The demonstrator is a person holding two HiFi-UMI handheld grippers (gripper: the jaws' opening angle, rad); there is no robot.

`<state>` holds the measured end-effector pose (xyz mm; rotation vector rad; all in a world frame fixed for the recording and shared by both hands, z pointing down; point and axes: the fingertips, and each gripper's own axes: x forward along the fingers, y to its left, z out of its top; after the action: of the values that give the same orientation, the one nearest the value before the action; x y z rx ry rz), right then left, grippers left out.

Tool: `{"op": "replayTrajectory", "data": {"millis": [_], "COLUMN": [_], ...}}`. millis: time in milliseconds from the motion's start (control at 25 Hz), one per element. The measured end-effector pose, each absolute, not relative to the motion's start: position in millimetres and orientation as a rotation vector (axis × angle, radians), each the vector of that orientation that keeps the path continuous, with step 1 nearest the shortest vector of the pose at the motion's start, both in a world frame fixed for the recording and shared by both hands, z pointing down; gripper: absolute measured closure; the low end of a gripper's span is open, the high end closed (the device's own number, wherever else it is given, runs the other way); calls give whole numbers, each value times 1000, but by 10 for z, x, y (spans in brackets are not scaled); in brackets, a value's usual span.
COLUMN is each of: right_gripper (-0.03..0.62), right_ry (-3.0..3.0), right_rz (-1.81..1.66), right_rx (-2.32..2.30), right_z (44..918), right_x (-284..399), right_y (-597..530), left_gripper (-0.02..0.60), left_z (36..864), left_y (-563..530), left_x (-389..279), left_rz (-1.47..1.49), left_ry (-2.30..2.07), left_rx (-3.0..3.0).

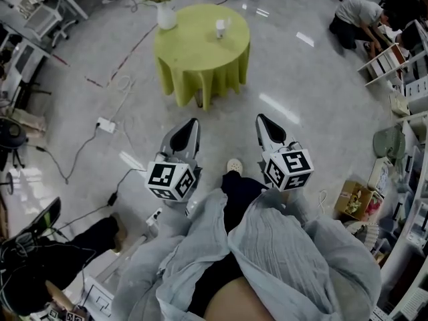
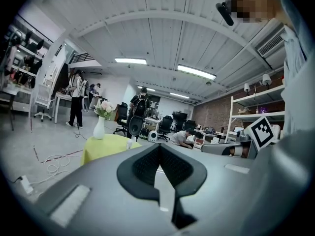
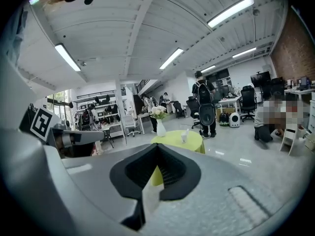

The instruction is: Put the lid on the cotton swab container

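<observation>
Green table (image 1: 194, 55) | swab container (image 1: 221, 27) atop, well beyond | left tongs (image 1: 192, 127), right tongs (image 1: 262, 122): pressed together

Likely office-lab: swivel chairs (image 2: 164, 125), open shelving (image 2: 246, 113)

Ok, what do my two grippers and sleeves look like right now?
The left gripper and right gripper match: grey bodies narrowing to a point, lined with black textured pads. Each carries a white cube printed with black square markers, the left cube and the right cube. The sleeves are loose, crinkled, pale grey fabric.
</observation>
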<state>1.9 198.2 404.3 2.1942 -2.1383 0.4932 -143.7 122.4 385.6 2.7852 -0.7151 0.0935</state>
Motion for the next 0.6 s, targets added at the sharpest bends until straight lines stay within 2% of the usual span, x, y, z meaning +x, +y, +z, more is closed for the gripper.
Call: {"op": "replayTrajectory", "data": {"millis": [400,600], "right_gripper": [592,592], "right_ry": [-2202,-2220], "right_rz": [479,501], "right_rx": [2137,2133], "right_z": [4085,4146], "right_x": [416,486], "right_y": [1715,1679], "left_gripper": [565,565], "left_z": [3878,3938], "left_y": [1049,1077], "left_x": [-1028,-1047], "left_rz": [51,81], "left_ry": [-775,-797], "left_rx": [2787,2778]}}
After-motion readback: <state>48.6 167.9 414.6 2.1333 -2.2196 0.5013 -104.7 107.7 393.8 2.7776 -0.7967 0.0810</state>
